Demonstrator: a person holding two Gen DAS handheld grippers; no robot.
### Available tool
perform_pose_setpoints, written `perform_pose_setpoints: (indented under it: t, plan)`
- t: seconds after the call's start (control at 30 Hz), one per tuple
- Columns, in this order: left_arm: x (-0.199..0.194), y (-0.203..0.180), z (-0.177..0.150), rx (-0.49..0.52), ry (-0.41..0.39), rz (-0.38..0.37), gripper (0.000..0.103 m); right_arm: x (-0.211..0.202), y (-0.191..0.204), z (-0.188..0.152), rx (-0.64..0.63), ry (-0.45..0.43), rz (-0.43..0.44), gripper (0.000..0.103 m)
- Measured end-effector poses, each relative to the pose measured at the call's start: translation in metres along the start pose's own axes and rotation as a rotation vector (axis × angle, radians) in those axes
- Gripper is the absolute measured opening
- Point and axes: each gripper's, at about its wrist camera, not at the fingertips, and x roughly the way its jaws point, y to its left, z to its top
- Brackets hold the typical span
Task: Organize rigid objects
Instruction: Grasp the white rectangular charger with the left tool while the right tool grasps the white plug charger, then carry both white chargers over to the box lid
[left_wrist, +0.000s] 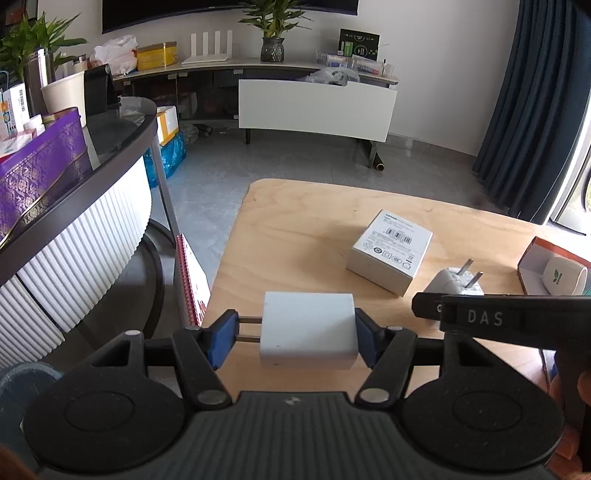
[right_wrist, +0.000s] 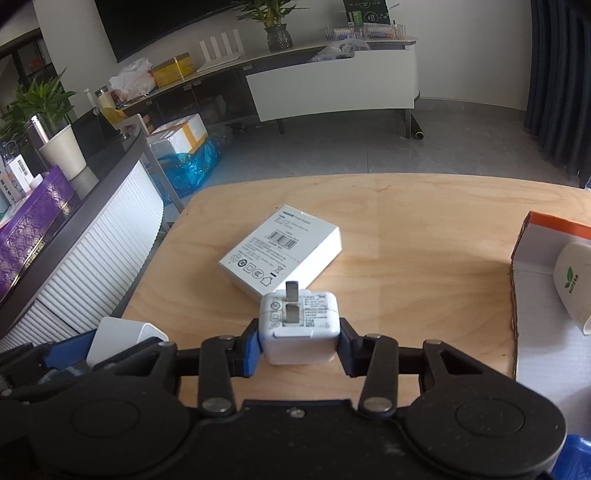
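In the left wrist view the left gripper (left_wrist: 295, 334) has its jaws about half apart and clamped on a plain white charger (left_wrist: 309, 328): the right blue pad presses its flat side, while the left pad bears on the tips of its two metal prongs, which point to the left of the frame. The charger is at lower centre, over the near edge of the wooden desk (left_wrist: 303, 229).

In the right wrist view the right gripper (right_wrist: 298, 341) has its jaws closed on a second white charger (right_wrist: 299, 326), one blue pad against each side, its printed face and two prongs turned upward. It sits at lower centre of the frame; whether it rests on the desk or is lifted just off it cannot be told.

Just beyond this second charger, touching or nearly so, a white box (right_wrist: 280, 254) with a barcode label lies flat at the middle of the desk. At the right edge an orange-rimmed open carton (right_wrist: 532, 236) holds a white mug (right_wrist: 572, 284) on its side. The plain charger shows at the lower left of this view.
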Motion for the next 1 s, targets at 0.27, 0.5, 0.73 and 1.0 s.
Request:
perform_pose_setpoints:
  t: [0.27,0.5,0.73,1.0]
  plan:
    - [-0.024,-0.013,-0.001,0.007,-0.031,-0.022,0.066,-0.049,-0.005,-0.012,-0.031,-0.04,-0.013,0.051]
    - [-0.053,-0.031,-0.006,0.028,-0.05,-0.043,0.066,-0.099,-0.009,-0.031,-0.056,-0.069,-0.038,0.051]
    - [-0.082,-0.045,-0.017,0.025,-0.063,-0.047,0.066,-0.142,-0.017,-0.049,-0.035,-0.085,-0.048,0.051]
    - [-0.101,-0.058,-0.029,0.019,-0.069,-0.069,0.066,-0.177,-0.026,-0.074,-0.014,-0.098,-0.063,0.051]
